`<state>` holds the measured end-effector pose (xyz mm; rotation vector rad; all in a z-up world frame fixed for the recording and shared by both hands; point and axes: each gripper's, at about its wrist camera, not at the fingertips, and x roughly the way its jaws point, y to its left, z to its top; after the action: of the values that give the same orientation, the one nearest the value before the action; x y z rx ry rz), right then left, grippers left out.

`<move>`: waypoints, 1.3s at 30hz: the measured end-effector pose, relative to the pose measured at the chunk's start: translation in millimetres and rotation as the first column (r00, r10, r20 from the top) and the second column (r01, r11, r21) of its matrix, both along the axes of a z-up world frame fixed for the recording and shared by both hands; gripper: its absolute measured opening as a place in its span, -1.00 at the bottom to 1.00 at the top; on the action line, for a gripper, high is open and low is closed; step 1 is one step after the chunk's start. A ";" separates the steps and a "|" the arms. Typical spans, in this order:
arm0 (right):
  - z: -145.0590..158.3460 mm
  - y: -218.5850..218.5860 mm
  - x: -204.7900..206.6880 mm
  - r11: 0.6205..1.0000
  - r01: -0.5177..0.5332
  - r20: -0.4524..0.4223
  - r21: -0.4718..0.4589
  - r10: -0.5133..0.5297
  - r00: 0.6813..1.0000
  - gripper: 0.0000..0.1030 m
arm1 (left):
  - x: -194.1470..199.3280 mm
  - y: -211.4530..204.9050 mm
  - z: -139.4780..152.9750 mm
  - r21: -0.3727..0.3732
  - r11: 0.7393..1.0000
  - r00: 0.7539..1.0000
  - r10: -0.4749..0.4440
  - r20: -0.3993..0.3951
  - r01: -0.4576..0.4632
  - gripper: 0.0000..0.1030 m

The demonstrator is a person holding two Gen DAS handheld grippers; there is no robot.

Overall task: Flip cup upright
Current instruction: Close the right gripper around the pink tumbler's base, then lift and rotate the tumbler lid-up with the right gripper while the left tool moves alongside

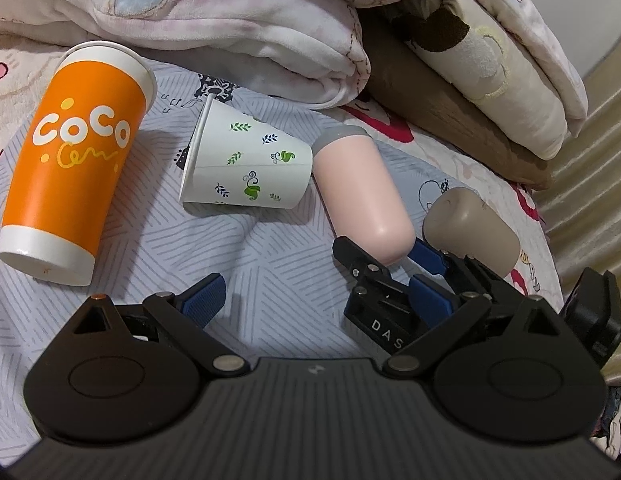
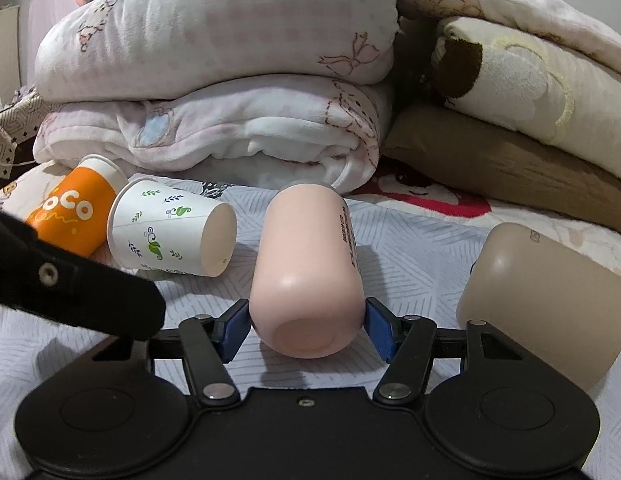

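Observation:
Several cups lie on their sides on a patterned bedsheet. A pink cup with a grey rim (image 2: 306, 276) (image 1: 362, 196) lies with its bottom toward me. My right gripper (image 2: 306, 326) (image 1: 384, 264) has its blue pads (image 2: 234, 326) on both sides of the pink cup's bottom end, touching or nearly touching it. My left gripper (image 1: 318, 300) is open and empty above the sheet, in front of the cups. A white leaf-print paper cup (image 1: 246, 160) (image 2: 170, 236), an orange "CoCo" cup (image 1: 74, 160) (image 2: 74, 212) and a beige cup (image 1: 470, 228) (image 2: 546, 304) also lie on their sides.
Folded pink-white blankets (image 2: 230, 92) (image 1: 214, 20) are stacked right behind the cups. A cream and brown blanket on a brown cushion (image 2: 510, 152) (image 1: 490, 92) lies at the back right. The bed's edge (image 1: 550, 240) runs along the right.

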<state>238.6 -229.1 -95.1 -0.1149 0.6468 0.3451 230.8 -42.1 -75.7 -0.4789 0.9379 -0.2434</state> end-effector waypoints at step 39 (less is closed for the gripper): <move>36.1 18.8 -116.7 0.976 0.157 -0.308 0.154 -0.103 0.946 0.29 | -85.3 42.8 33.9 -0.006 0.994 0.991 -0.107 -0.084 0.107 0.92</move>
<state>121.9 -210.4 -59.0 0.1538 0.9150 0.2924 145.5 0.7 -41.8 -0.4436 1.0472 -0.3229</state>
